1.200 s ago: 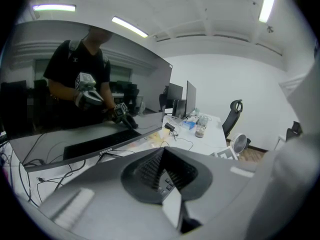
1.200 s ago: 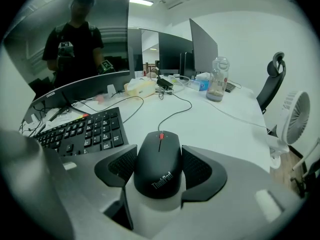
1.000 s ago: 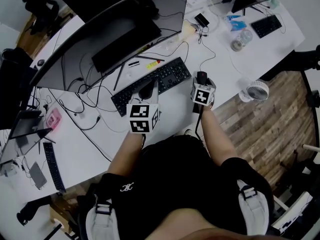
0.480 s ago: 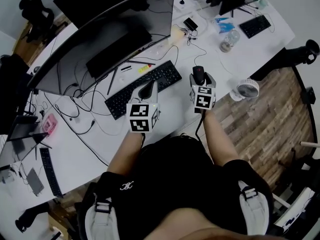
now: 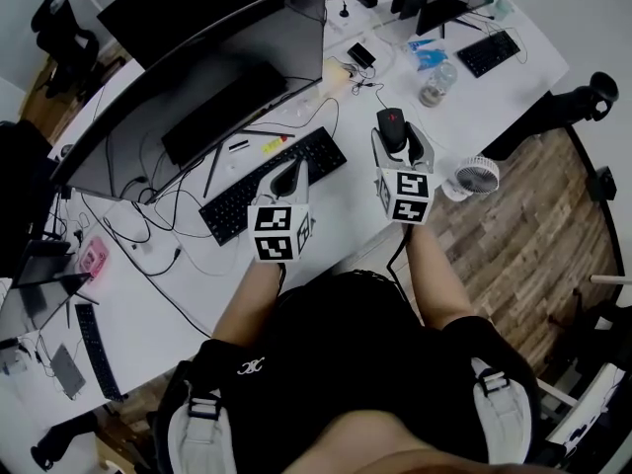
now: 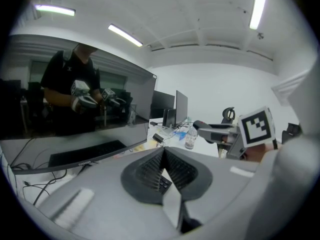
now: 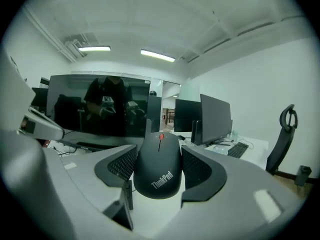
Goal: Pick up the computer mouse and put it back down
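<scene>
The right claw is clamped on the computer mouse. Its two dark ribbed pads press the mouse's flanks. The mouse's rounded tail is nearest the camera and its red scroll wheel points away. In the head view the mouse sits in this claw above the white bench; whether it touches the bench I cannot tell.

The left claw is closed with nothing in it, its ribbed pads meeting along a line. It is held over the near edge of a black keyboard, to the left of the right claw and near it, and the two claws do not touch.

Just to the right of the right claw, by the bench edge, stands a small white fan. Beyond the left claw, past the keyboard, spreads a wide curved monitor with a dark screen. Beyond the right claw stands a clear bottle, and farther off a second keyboard lies on the same bench.
</scene>
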Demonstrator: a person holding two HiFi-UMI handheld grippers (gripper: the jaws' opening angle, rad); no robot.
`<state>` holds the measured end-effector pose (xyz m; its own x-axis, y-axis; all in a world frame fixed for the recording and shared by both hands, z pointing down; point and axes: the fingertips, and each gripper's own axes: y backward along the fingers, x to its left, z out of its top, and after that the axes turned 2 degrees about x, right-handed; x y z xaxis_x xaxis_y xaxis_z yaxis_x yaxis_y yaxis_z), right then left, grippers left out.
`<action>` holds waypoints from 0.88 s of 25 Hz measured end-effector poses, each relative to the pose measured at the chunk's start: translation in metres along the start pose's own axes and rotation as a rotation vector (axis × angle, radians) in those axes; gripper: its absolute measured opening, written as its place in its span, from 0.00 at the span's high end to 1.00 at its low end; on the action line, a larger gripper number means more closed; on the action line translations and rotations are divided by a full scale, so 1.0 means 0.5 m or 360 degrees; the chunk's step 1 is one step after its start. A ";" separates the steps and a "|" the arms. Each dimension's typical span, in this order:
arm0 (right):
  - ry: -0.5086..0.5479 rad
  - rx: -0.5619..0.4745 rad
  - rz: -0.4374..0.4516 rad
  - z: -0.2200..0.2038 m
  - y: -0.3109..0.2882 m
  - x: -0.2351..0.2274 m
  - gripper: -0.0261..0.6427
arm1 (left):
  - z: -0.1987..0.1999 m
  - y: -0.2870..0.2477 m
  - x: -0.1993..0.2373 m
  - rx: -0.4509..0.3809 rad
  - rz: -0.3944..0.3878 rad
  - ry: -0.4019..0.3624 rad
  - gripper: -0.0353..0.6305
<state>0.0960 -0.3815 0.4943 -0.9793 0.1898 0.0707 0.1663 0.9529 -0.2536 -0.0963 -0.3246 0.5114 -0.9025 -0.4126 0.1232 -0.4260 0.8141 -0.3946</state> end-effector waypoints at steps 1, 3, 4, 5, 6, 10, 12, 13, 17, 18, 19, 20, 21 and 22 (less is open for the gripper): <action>0.0009 -0.0040 0.0002 0.020 0.007 -0.001 0.56 | 0.002 -0.001 -0.002 -0.0005 -0.0001 0.0000 0.87; 0.0030 -0.0122 0.0005 0.061 0.023 -0.004 0.56 | 0.008 -0.004 -0.007 -0.0014 -0.0002 -0.0003 0.87; 0.0039 -0.0162 0.0007 0.080 0.032 -0.005 0.56 | 0.010 -0.005 -0.009 -0.0019 -0.0003 -0.0005 0.87; 0.0046 -0.0199 0.0009 0.098 0.041 -0.006 0.56 | 0.013 -0.005 -0.011 -0.0023 -0.0003 -0.0006 0.87; 0.0050 -0.0231 0.0013 0.115 0.050 -0.006 0.56 | 0.014 -0.005 -0.013 -0.0027 -0.0003 -0.0006 0.87; 0.0061 -0.0338 0.0024 0.169 0.078 -0.010 0.56 | 0.020 -0.005 -0.017 -0.0043 -0.0003 -0.0006 0.87; 0.0063 -0.0380 0.0022 0.189 0.090 -0.013 0.56 | 0.023 -0.003 -0.018 -0.0059 0.0002 -0.0007 0.87; 0.0057 -0.0396 0.0023 0.196 0.095 -0.014 0.56 | 0.025 -0.001 -0.018 -0.0069 0.0008 -0.0008 0.87; 0.0046 -0.0454 0.0024 0.220 0.115 -0.013 0.56 | 0.032 0.009 -0.017 -0.0098 0.0020 -0.0010 0.87; 0.0044 -0.0466 0.0023 0.223 0.117 -0.012 0.56 | 0.032 0.010 -0.017 -0.0099 0.0022 -0.0010 0.87; 0.0040 -0.0474 0.0023 0.225 0.119 -0.011 0.56 | 0.031 0.011 -0.016 -0.0099 0.0026 -0.0009 0.87; 0.0035 -0.0477 0.0025 0.224 0.119 -0.010 0.56 | 0.029 0.013 -0.015 -0.0097 0.0030 -0.0006 0.87; 0.0031 -0.0476 0.0029 0.222 0.118 -0.008 0.56 | 0.027 0.015 -0.015 -0.0095 0.0034 -0.0005 0.87; 0.0028 -0.0473 0.0033 0.220 0.118 -0.006 0.56 | 0.025 0.017 -0.016 -0.0094 0.0036 -0.0005 0.87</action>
<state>0.0961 -0.3518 0.3732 -0.9736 0.2116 0.0857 0.2154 0.9758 0.0381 -0.0918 -0.3194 0.4958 -0.9117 -0.3952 0.1119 -0.4087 0.8457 -0.3430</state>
